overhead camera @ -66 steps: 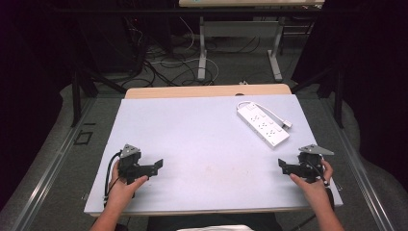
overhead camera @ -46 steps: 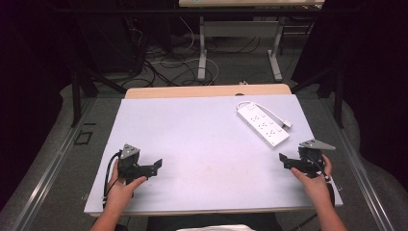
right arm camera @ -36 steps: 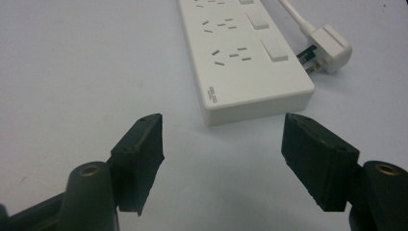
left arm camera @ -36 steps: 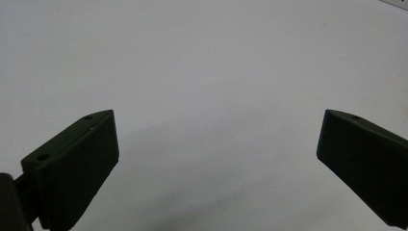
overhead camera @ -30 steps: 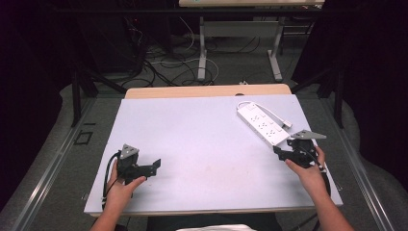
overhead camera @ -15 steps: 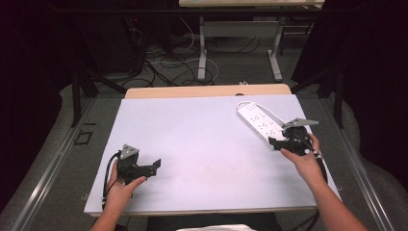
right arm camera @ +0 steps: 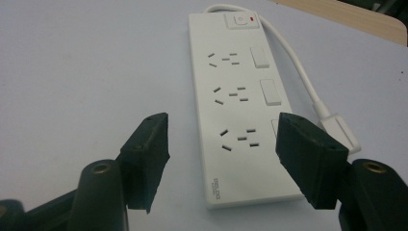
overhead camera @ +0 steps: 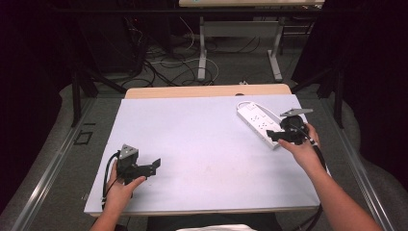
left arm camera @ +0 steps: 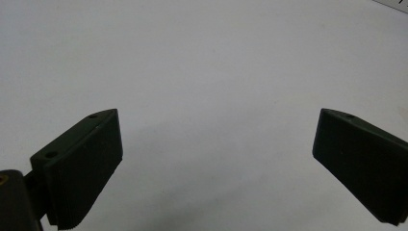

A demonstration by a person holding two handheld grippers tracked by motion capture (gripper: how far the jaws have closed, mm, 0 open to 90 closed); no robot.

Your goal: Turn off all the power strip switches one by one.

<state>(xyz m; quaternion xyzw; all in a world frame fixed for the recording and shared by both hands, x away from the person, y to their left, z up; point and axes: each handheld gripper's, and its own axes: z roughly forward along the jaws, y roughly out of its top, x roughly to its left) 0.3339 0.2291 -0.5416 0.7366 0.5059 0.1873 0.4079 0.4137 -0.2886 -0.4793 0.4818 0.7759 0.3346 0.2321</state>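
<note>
Right gripper (right arm camera: pixel 221 144) has moved up, open over power strip (right arm camera: pixel 240 106)

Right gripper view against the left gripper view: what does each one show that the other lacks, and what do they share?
The right gripper view alone gives the white plastic power strip in full: three socket groups, rocker switches, a red-lit button and its white cable, with the right gripper open over the near end. The left gripper view alone gives the left gripper, open wide with nothing between the jaws. Both show the pale grey table top.
</note>
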